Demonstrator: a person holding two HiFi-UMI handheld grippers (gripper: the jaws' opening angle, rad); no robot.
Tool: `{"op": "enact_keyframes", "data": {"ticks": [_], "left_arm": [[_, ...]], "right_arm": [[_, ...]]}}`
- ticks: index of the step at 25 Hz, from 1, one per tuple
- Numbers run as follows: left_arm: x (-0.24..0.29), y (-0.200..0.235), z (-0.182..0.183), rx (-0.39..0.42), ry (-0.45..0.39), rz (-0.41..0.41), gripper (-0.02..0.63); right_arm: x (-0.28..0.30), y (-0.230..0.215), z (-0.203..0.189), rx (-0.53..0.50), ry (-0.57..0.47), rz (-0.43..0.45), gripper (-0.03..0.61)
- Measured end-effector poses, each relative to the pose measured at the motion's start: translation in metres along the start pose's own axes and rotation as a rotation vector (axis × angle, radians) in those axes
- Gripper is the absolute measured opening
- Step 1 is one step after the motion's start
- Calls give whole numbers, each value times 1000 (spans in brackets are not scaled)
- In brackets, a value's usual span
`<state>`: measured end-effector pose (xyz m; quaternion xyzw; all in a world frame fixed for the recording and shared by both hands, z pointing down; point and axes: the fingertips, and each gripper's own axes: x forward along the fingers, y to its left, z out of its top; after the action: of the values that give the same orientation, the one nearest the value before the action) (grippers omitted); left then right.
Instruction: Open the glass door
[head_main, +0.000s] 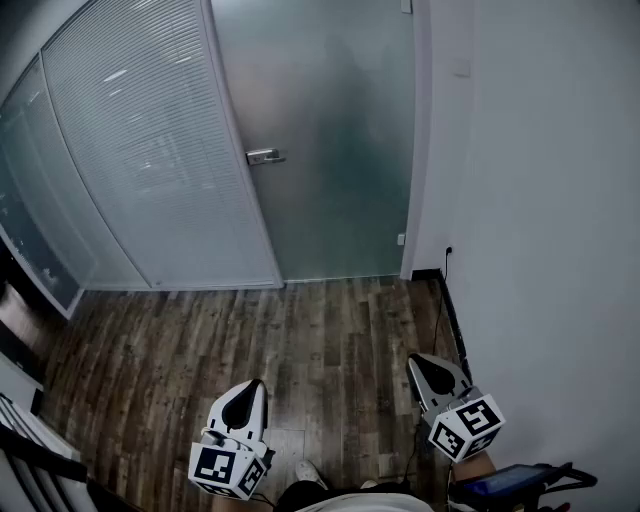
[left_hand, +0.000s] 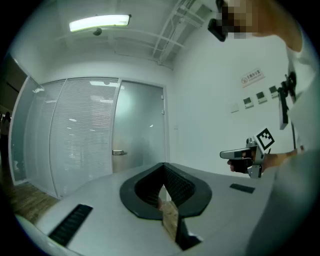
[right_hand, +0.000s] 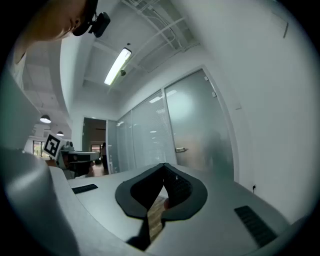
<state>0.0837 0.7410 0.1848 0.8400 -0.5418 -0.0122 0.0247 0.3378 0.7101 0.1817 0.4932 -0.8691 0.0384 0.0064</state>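
Note:
The frosted glass door (head_main: 320, 130) stands closed at the far end of the wood floor, with a metal lever handle (head_main: 265, 156) on its left edge. Both grippers hang low and well short of it. My left gripper (head_main: 252, 388) is shut and empty, and so is my right gripper (head_main: 420, 362). From the left gripper view, the door (left_hand: 142, 130) and handle (left_hand: 118, 152) lie ahead beyond the closed jaws (left_hand: 163, 167). The right gripper view shows the door (right_hand: 200, 125) and handle (right_hand: 181, 149) ahead, past its closed jaws (right_hand: 164, 166).
A curved glass partition with blinds (head_main: 150, 150) runs left of the door. A white wall (head_main: 540, 200) closes the right side, with a socket and cable (head_main: 449, 249) near the floor. A dark device (head_main: 510, 482) sits at the bottom right. A shoe (head_main: 310, 472) shows below.

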Motion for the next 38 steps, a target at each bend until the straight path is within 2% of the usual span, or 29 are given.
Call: {"op": "enact_keyframes", "data": {"ticks": [8, 15, 24, 29, 38], "left_arm": [[48, 14, -6, -16, -23, -45, 0], [113, 46, 7, -32, -48, -115, 0], [167, 168, 9, -26, -37, -85, 0], [185, 240, -7, -85, -15, -28, 0], [221, 300, -9, -114, -38, 0, 0]], "right_arm": [[13, -35, 3, -15, -26, -86, 2], [69, -54, 24, -52, -14, -123, 2], [211, -33, 43, -73, 1, -105, 2], [284, -2, 37, -76, 2, -55, 2], [350, -12, 29, -70, 41, -62, 2]]}}
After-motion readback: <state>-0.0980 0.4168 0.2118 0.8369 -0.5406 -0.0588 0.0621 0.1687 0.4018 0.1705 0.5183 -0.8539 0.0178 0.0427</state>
